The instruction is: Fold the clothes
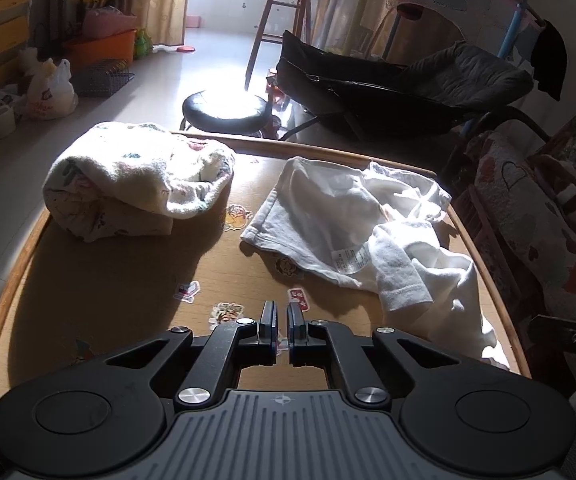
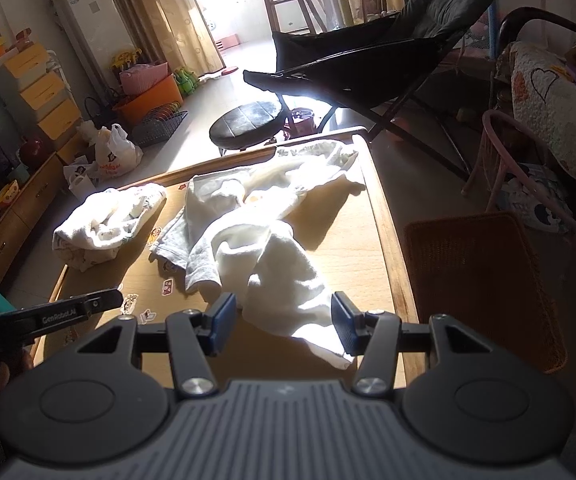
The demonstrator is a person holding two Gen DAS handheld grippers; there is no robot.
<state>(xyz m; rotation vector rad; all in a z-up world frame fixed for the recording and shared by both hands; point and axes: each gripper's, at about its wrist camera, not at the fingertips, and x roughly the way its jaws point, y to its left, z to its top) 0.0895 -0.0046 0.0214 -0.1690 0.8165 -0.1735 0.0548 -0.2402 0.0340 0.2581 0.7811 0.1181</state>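
Hovering low at six o'clock in your left wrist view, your left gripper [image 1: 281, 330] has its two fingers nearly together, a thin slit between the pads and nothing caught there, only bare table [image 1: 127, 280] underneath. Count the stickers [image 1: 187, 292] near those tips: at least five dotted across the wood.

Over on the right wrist view, your right gripper [image 2: 283, 328] stands with its two fingers apart. The tail end of the white garment [image 2: 271, 264] lies between and below them, and no pad presses on it. At nine o'clock in that view, the tip of your other tool pokes in from the side.

Two heaps of laundry on the table, then. The white garment sprawls from five o'clock up to one o'clock in the left view [image 1: 368, 232], crumpled, a printed label showing on its hem. The patterned bundle [image 1: 135, 184] sits at eleven o'clock, rolled up, well apart from the white one, with a strip of tabletop between them.

Past the table's far edge, one round black stool [image 1: 225, 110] at twelve o'clock. Behind it, one dark folding chair [image 1: 428, 84] at one o'clock and one tall wooden stool [image 1: 283, 20] in the bright doorway. One white plastic bag [image 1: 49, 92] sits on the floor at ten o'clock.
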